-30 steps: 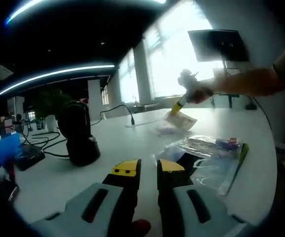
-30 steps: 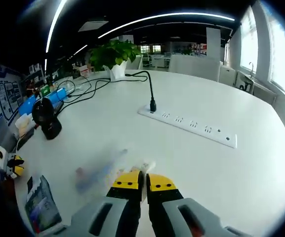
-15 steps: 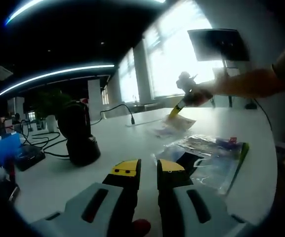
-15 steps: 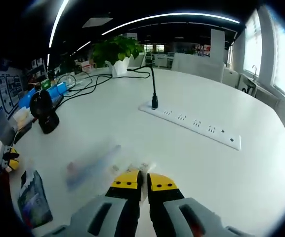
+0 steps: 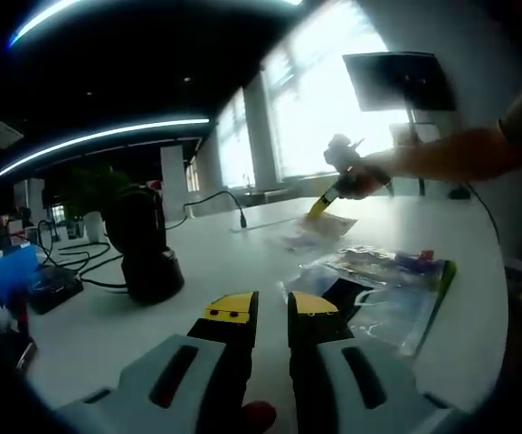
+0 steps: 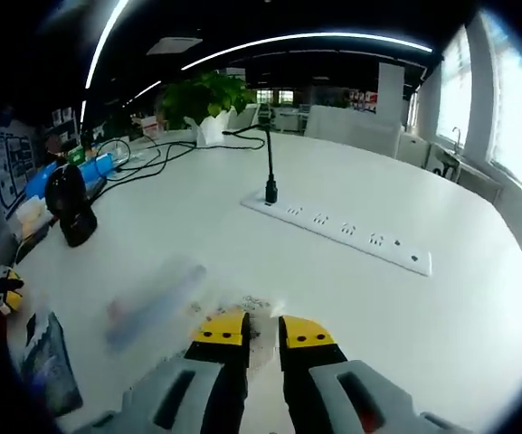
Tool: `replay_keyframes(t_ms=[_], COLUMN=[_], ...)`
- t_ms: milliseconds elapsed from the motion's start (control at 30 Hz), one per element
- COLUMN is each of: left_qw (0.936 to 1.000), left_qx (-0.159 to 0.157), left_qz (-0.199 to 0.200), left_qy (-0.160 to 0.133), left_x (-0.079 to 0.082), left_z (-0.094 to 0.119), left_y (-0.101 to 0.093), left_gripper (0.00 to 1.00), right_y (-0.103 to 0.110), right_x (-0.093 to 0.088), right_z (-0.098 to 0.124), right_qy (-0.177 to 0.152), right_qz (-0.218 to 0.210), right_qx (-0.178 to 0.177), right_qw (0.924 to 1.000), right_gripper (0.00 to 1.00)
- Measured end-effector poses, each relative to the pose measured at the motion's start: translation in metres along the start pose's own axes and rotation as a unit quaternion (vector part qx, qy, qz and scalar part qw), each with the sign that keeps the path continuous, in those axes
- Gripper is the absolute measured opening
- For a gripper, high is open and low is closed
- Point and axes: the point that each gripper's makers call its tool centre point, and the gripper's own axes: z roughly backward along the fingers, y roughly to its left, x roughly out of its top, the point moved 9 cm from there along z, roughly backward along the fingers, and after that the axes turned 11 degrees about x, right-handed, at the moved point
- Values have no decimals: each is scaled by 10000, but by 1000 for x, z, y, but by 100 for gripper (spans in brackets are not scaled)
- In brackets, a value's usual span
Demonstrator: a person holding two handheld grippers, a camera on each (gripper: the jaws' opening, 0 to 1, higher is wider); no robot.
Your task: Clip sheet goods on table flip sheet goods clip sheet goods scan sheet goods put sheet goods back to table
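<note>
A clear, flat sheet pack (image 6: 156, 297) lies blurred on the white table (image 6: 441, 344), just left of my right gripper (image 6: 263, 329). Its jaws stand slightly apart, with the pack's speckled edge at their tips. In the left gripper view a person's arm holds that right gripper (image 5: 319, 206) tip-down on the same pack (image 5: 315, 231). My left gripper (image 5: 272, 306) hovers low over the table, open by a narrow gap with nothing between its jaws. A second clear bag (image 5: 383, 285) lies just right of it.
A black scanner (image 5: 143, 244) stands on its base left of the left gripper, also far left (image 6: 69, 206). A white power strip (image 6: 337, 233) with a black cable crosses the table. A potted plant (image 6: 208, 95) and cables sit at the back.
My right gripper's jaws have parted from nearly closed to a small gap, and it has come down with the pack toward the table. The left gripper has not moved.
</note>
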Motion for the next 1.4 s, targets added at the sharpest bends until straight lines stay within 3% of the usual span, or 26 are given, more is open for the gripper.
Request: replay_keyframes(t_ms=[167,367,1033,1233,1400], left_qw=[10000,10000,10000,10000,10000], left_qx=[-7,13,24,33,39], left_qz=[-3,-26,-47,-53,-65], left_qy=[6,7,1,9,11], left_x=[0,0,1,1,1], left_z=[0,0,1,1,1], left_y=[0,-1,-2,-2,-2], left_gripper=[6,6,6,6,6], right_y=[1,7,17,32,54], right_x=[0,-1,1,-4,-7], right_z=[6,18,54,69,87], right_qy=[-213,-334,-823,-954,-1258], right_qz=[-162,-185,174,347,515], right_qx=[-56,-81,87,160,270], right_qw=[9996,9992,9964,9947,9904], right_gripper=[8,0,0,0,0])
